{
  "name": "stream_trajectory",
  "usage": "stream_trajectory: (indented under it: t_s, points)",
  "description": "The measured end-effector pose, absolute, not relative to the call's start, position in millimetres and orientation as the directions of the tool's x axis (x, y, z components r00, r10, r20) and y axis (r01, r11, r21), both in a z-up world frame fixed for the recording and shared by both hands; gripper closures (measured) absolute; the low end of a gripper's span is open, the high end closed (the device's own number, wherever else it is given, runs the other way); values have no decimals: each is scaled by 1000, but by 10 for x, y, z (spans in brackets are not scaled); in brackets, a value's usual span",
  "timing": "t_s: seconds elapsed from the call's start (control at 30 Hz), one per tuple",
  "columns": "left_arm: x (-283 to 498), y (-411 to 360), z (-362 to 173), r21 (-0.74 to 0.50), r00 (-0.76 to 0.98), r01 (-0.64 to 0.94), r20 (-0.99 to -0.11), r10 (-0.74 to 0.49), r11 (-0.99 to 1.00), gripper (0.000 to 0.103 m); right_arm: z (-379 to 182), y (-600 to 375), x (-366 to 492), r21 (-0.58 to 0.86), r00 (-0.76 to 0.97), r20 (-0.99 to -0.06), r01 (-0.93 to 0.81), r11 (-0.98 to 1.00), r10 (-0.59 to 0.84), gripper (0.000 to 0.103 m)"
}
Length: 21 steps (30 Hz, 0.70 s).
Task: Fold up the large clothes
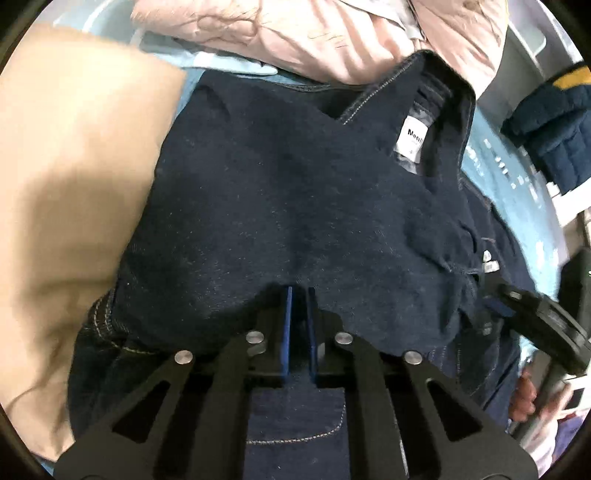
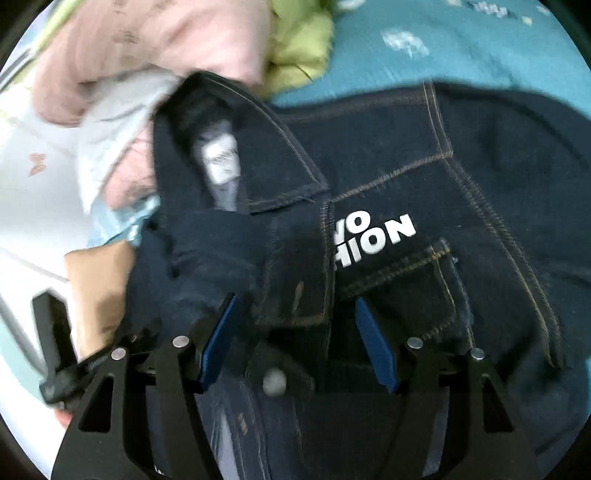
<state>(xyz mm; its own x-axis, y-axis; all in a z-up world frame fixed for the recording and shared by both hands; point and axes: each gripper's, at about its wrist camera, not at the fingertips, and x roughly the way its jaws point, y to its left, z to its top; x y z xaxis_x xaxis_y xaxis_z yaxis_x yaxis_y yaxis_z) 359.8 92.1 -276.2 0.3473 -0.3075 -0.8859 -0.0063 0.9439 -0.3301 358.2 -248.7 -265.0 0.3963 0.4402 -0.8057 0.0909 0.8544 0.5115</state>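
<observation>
A dark navy denim jacket (image 1: 295,177) lies spread on the bed, fleece lining up, with a white neck label (image 1: 412,138). My left gripper (image 1: 300,291) is at the lining's near edge. Its blue pads are almost together, and the fabric comes in over their tips, so it is shut on that edge. In the right wrist view the jacket (image 2: 461,206) shows tan stitching and white lettering (image 2: 373,236). My right gripper (image 2: 295,297) hovers open over the front placket, pads wide apart and pressing on nothing. One of its fingers (image 1: 524,310) shows at the right of the left wrist view.
A pink quilted coat (image 1: 295,33) is heaped behind the collar. A tan garment (image 1: 74,184) lies on the left and a navy-and-yellow one (image 1: 554,122) on the right. A lime green garment (image 2: 303,48) rests on the teal bedsheet (image 2: 461,48). A hand (image 1: 524,398) shows at lower right.
</observation>
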Motion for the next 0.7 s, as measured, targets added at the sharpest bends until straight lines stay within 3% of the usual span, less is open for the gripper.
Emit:
stream_trajectory:
  t_s: [0.03, 0.07, 0.13, 0.47, 0.57, 0.7]
  points:
    - [3599, 947, -2775, -343, 350, -10, -881, -318, 939, 94, -2637, -2482, 3581, 507, 410, -804, 95, 857, 431, 42]
    - [3599, 957, -2776, -346, 352, -11, -879, -320, 938, 95, -2600, -2465, 3575, 492, 428, -805, 93, 866, 412, 65]
    - [3582, 952, -2768, -328, 359, -3, -882, -305, 945, 97, -2561, -2408, 3586, 428, 427, -832, 86, 900, 355, 97]
    - [3524, 942, -2728, -317, 363, 5, -883, -297, 949, 97, -2283, -2578, 3370, 358, 504, -826, 124, 925, 252, 101]
    - [3554, 932, -2762, -313, 360, -4, -887, -290, 950, 97, -2464, -2636, 3464, 204, 473, -876, 191, 960, 91, 103]
    - [3580, 968, -2794, -346, 362, -34, -879, -311, 938, 97, -2595, -2838, 3462, 340, 452, -868, 238, 910, 206, 103]
